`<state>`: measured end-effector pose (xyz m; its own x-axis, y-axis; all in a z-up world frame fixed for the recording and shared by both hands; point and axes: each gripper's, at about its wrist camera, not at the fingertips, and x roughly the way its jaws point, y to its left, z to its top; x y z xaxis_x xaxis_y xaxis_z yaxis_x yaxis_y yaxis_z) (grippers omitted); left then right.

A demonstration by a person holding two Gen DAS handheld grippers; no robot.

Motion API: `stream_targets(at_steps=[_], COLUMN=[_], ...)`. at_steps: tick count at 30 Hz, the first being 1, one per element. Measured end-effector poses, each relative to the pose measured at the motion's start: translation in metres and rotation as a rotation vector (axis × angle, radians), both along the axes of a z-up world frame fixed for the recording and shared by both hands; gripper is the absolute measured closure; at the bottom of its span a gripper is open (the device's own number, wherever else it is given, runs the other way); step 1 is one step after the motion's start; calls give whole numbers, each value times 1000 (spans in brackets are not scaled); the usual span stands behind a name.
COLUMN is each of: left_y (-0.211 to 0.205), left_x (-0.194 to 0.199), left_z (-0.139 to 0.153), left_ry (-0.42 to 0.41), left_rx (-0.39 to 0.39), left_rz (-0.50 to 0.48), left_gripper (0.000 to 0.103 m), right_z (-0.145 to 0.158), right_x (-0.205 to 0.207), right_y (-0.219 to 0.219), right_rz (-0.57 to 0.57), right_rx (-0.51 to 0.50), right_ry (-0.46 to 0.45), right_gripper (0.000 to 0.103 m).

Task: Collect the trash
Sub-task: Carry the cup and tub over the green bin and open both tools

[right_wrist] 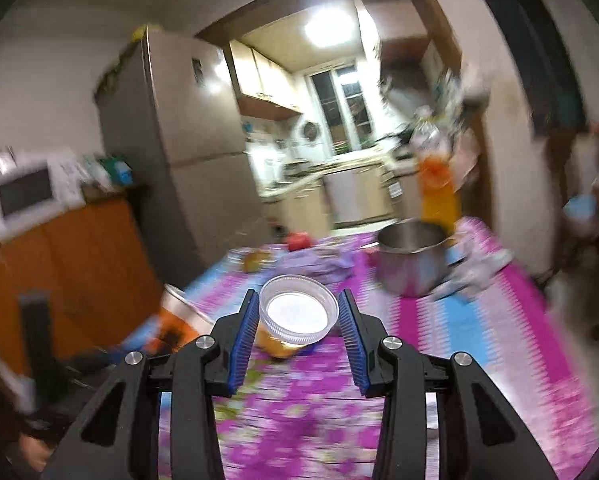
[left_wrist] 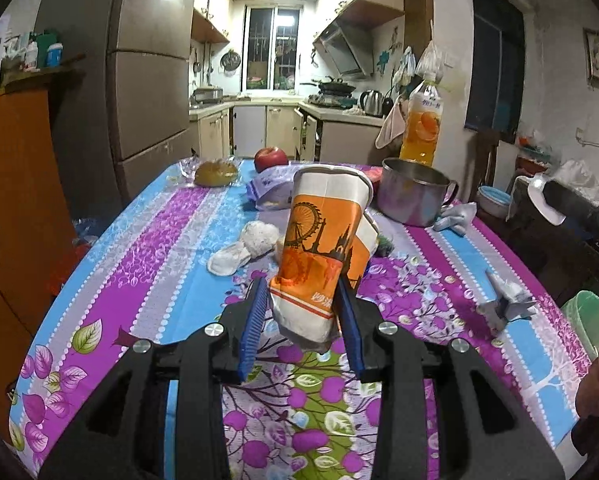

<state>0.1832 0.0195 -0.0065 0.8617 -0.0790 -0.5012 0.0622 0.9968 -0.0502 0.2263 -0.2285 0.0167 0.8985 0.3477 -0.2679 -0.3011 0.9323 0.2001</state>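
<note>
My left gripper point(left_wrist: 303, 316) is shut on a squashed orange-and-white paper cup point(left_wrist: 323, 232), gripped near its base and held upright above the flowered tablecloth point(left_wrist: 171, 240). A second cup seems nested behind it. My right gripper point(right_wrist: 297, 332) is shut on a clear plastic cup point(right_wrist: 297, 310), whose mouth faces the camera and whose bottom shows white. It is lifted over the table, and something orange point(right_wrist: 277, 346) shows just beneath it. In the blurred right wrist view the paper cup point(right_wrist: 179, 316) and the left gripper appear at the lower left.
On the table lie white tissue wads point(left_wrist: 243, 248), a purple packet point(left_wrist: 271, 188), a bun point(left_wrist: 215, 172), an apple point(left_wrist: 270, 158), a steel pot point(left_wrist: 413, 196), a juice bottle point(left_wrist: 421, 124) and crumpled paper point(left_wrist: 507, 300). A green bin point(left_wrist: 587, 320) stands past the right edge.
</note>
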Motion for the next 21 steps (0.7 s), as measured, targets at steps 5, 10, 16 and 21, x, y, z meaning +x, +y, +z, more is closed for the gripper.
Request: stream_targets(at_steps=[5,10,16,21], left_y=[-15,-40,-67,-87], left_x=[-11,-27,-41,-49], left_z=[8,14,20,27], left_ry=[-22,-34,-52,-65], left_rx=[-8,-1,21,22], left_rz=[-10,-44,-83,-115], left_gripper=[69,69,69,69], right_z=[-1,-8,-6,-2], right_x=[-34,-62,-86,-103], right_y=[23,29,10,-8], right_rz=[-101,-155,-220,-267], right_rx=[-170,-223,-220,-223], right_ry=[-53,-52,-46,-44], right_gripper=[61,61,61,61])
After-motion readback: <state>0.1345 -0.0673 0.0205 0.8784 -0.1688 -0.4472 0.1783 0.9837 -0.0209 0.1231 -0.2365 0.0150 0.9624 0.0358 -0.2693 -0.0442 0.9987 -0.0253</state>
